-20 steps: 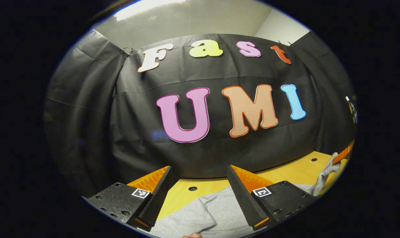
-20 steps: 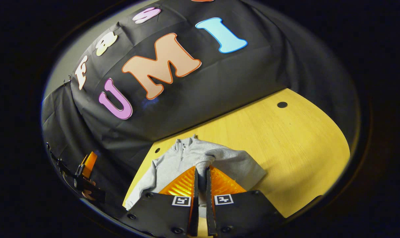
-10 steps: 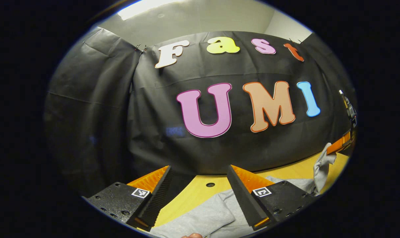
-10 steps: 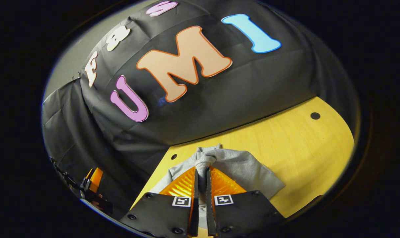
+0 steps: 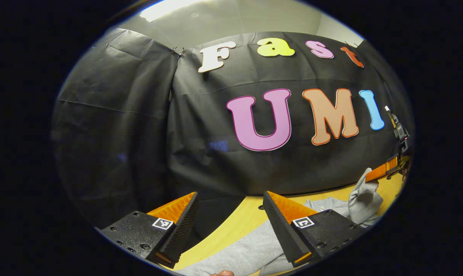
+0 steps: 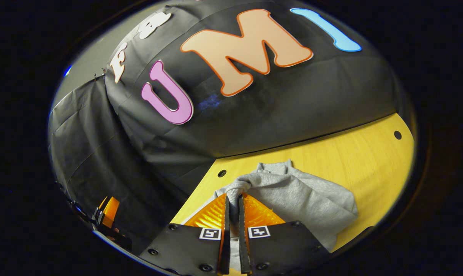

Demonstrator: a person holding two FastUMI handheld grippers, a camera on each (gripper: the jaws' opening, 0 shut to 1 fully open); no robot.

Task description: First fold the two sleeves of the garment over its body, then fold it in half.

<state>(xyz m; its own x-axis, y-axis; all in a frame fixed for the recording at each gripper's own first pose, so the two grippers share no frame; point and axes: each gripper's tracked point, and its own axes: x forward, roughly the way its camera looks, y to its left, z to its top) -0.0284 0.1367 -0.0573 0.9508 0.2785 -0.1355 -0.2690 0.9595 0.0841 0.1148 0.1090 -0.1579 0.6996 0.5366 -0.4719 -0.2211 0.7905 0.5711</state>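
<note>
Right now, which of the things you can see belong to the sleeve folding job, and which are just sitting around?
Belongs to the job:
- grey sweatshirt lying on the table
- its ribbed sleeve cuff, pinched and lifted
- right gripper, shut on that cuff
- left gripper, open above the sweatshirt's edge

Just there:
- yellow wooden table with small dark holes
- black cloth wall

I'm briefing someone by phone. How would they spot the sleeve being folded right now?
Start at the yellow wooden table below the black cloth wall. On it lies a grey garment. The sleeve is its one raised part: its ribbed cuff is pinched in the right hand-held gripper.
</note>
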